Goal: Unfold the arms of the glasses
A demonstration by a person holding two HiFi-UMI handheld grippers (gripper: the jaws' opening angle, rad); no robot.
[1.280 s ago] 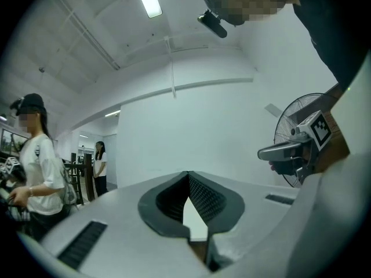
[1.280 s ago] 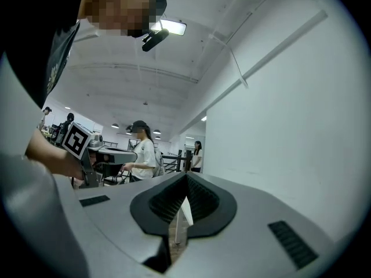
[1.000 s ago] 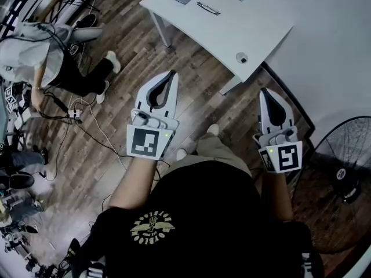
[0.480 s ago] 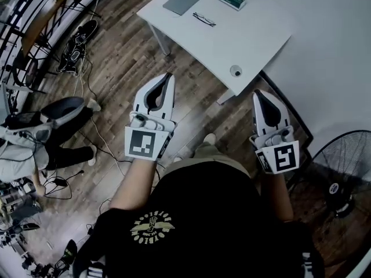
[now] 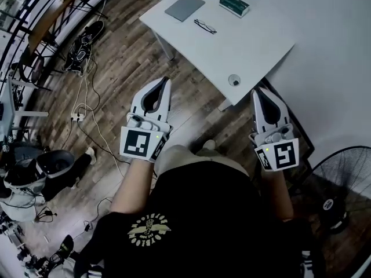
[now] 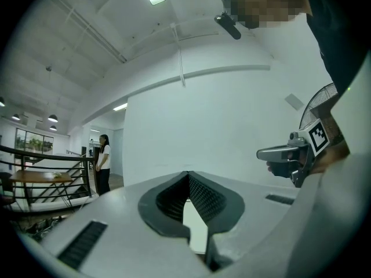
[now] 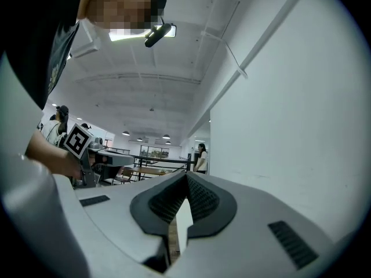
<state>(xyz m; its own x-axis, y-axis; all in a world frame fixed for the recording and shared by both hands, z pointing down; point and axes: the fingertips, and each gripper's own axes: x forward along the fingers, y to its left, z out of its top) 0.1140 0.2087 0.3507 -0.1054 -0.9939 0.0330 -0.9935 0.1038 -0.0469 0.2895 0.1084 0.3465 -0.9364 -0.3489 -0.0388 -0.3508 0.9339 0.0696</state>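
Note:
The folded black glasses point(image 5: 204, 26) lie on the white table point(image 5: 255, 45) at the top of the head view, far ahead of both grippers. My left gripper point(image 5: 165, 80) is held over the wooden floor short of the table, its jaws closed tip to tip with nothing in them. My right gripper point(image 5: 257, 91) hangs near the table's front corner, also shut and empty. In the left gripper view the shut left gripper point(image 6: 187, 173) faces a white wall, with the right gripper point(image 6: 290, 153) off to one side. The right gripper view shows its own shut gripper point(image 7: 186, 174).
On the table lie a grey flat pad point(image 5: 185, 7), a green case point(image 5: 234, 4) and a small round object point(image 5: 233, 80). A fan point(image 5: 343, 193) stands at lower right. Cables point(image 5: 87, 106) and shoes point(image 5: 81, 42) lie on the floor at left, near a crouching person point(image 5: 32, 175).
The head view has shifted, so the table and glasses sit a little lower in frame. Both grippers stay shut and empty. The person on the floor has slid toward the lower left.

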